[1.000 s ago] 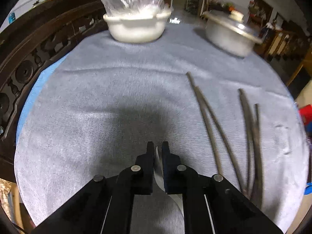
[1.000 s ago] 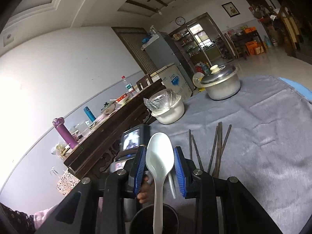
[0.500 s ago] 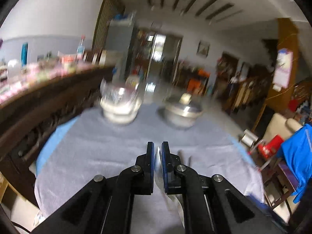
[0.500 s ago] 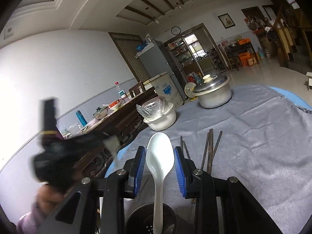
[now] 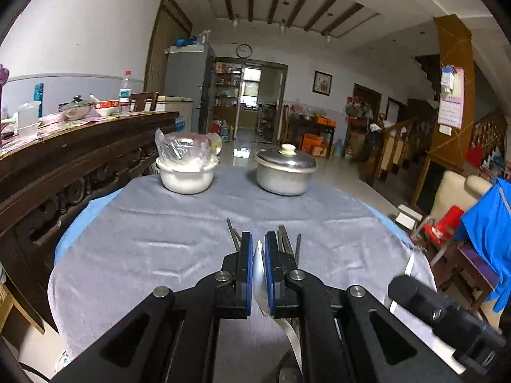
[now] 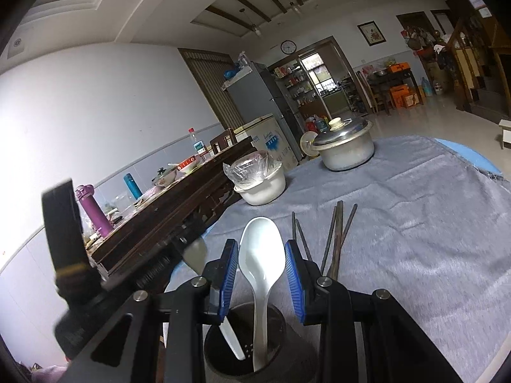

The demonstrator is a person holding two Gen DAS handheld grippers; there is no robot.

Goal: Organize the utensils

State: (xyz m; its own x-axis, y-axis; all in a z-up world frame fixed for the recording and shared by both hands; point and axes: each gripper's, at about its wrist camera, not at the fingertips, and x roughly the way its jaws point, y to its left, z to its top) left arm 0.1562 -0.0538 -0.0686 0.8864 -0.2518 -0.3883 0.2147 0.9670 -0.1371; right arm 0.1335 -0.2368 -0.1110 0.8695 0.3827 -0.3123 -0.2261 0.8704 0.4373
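My left gripper (image 5: 258, 247) is shut on a white spoon (image 5: 258, 274), seen edge-on between the blue pads. In the right wrist view that spoon's handle (image 6: 231, 338) reaches down into a dark round utensil holder (image 6: 246, 341). My right gripper (image 6: 262, 252) is open around the bowl of a second white spoon (image 6: 262, 255) whose handle stands in the holder; whether the pads touch it is unclear. Several dark chopsticks (image 6: 335, 239) lie on the grey cloth (image 6: 415, 223) beyond the holder. They also show in the left wrist view (image 5: 284, 242).
A white bowl covered with plastic wrap (image 5: 186, 167) and a lidded metal pot (image 5: 284, 172) stand at the table's far edge. A dark carved wooden cabinet (image 5: 64, 166) runs along the left. The right gripper body (image 5: 440, 312) is at lower right in the left wrist view.
My left gripper tilted up from facing the cloth to level, carried its spoon toward the right gripper, and put the handle into the holder. The right gripper stayed around its spoon.
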